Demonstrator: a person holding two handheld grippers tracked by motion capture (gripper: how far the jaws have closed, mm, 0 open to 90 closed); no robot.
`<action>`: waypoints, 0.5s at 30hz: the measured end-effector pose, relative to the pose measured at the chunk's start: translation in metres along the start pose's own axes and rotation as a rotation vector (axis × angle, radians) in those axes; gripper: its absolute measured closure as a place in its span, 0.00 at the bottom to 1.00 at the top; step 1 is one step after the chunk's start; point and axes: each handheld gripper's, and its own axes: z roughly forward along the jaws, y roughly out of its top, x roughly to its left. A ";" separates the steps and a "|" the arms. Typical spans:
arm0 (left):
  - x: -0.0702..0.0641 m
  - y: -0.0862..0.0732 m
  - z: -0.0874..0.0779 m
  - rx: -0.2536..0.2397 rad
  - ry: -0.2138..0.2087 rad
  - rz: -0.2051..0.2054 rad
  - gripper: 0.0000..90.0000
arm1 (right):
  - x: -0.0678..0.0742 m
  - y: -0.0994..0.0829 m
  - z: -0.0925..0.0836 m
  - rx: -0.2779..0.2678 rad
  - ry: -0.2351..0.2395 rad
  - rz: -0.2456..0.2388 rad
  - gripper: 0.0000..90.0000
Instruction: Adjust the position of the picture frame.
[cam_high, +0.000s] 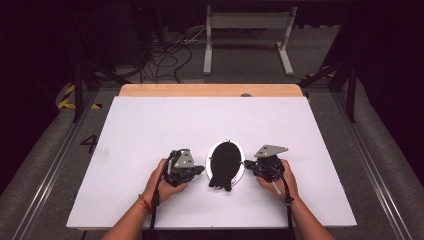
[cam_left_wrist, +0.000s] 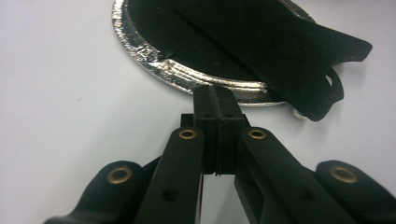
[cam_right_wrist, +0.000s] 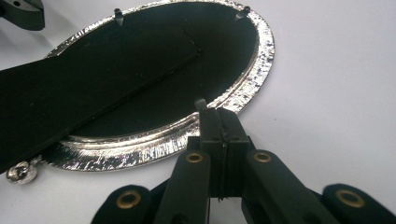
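High view: white worktop (cam_high: 150, 130) fills the middle of the frame, a wooden edge along its top. Lower centre lies an oval silver-rimmed frame (cam_high: 225, 163) with a black back and a black stand flap hanging off its lower end. Left gripper (cam_high: 199, 170) sits just left of it, right gripper (cam_high: 248, 163) just right of it, each held in a hand coming from the bottom edge, both tips at the rim. Left gripper view: jaws closed flat on each other, nothing between them, tips touching or just short of the silver rim at centre frame; the oval frame (cam_left_wrist: 159, 65) spans the upper half, black stand flap (cam_left_wrist: 299, 51) running to the upper right. Right gripper view: jaws also closed together and empty, tips at the rim in centre frame; oval frame (cam_right_wrist: 233, 100) fills the upper left, flap (cam_right_wrist: 70, 93) crossing to the left edge, a small metal ring (cam_right_wrist: 21, 171) at lower left.
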 end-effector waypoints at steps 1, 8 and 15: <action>0.000 0.000 0.000 0.002 -0.006 0.004 1.00 | 0.000 0.000 0.000 0.000 0.000 0.000 1.00; 0.000 0.000 0.005 0.036 -0.002 0.010 1.00 | 0.005 0.004 0.006 -0.011 -0.022 -0.021 1.00; 0.002 -0.002 0.007 0.040 -0.002 -0.003 1.00 | 0.006 0.004 0.008 -0.014 -0.030 -0.010 1.00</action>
